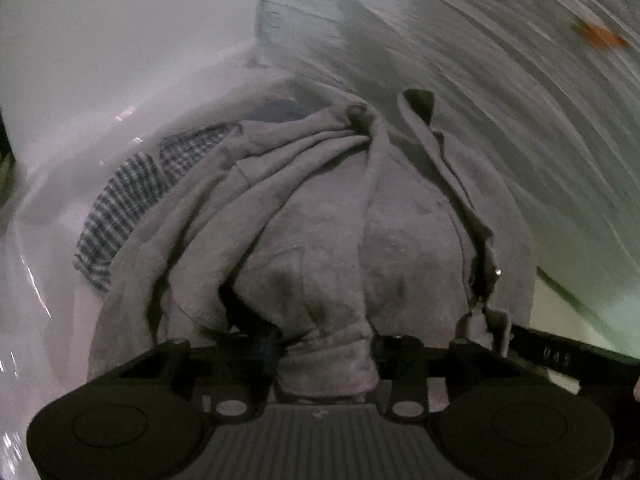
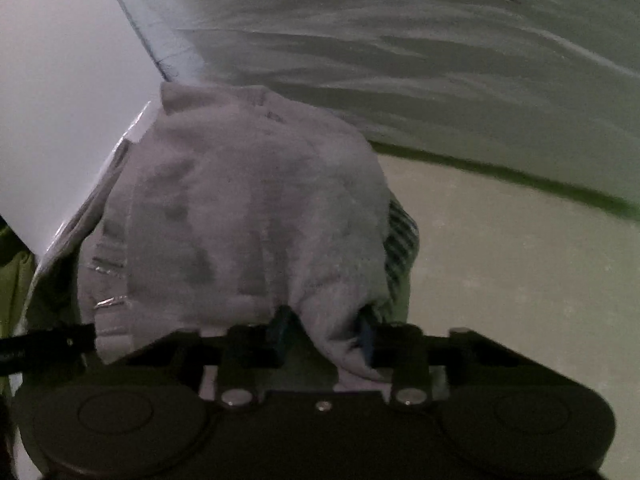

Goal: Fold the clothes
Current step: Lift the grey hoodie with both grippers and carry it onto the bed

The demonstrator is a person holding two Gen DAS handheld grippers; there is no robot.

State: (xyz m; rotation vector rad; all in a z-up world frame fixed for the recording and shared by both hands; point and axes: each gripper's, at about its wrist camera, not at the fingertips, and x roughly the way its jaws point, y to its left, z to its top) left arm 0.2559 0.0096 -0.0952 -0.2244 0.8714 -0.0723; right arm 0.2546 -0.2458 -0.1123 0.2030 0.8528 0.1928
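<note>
Both views dim, w/ a cool purplish-grey cast and visible grain. Left wrist view: the pale streaked wall [image 1: 500, 92] smears into curved motion blur, esp. toward the upper right; an orange spot there is too blurred to identify. Small glare glints on the glossy white surface [image 1: 60, 184] at left. Deep shadow in the folds of the crumpled grey fleece garment [image 1: 320, 216], sharpest thing in frame. Right wrist view: softer overall, wall streaked by blur; the garment [image 2: 248, 208] looks blotchy. Fisheye bends edges; black vignette in the corners of both.
</note>
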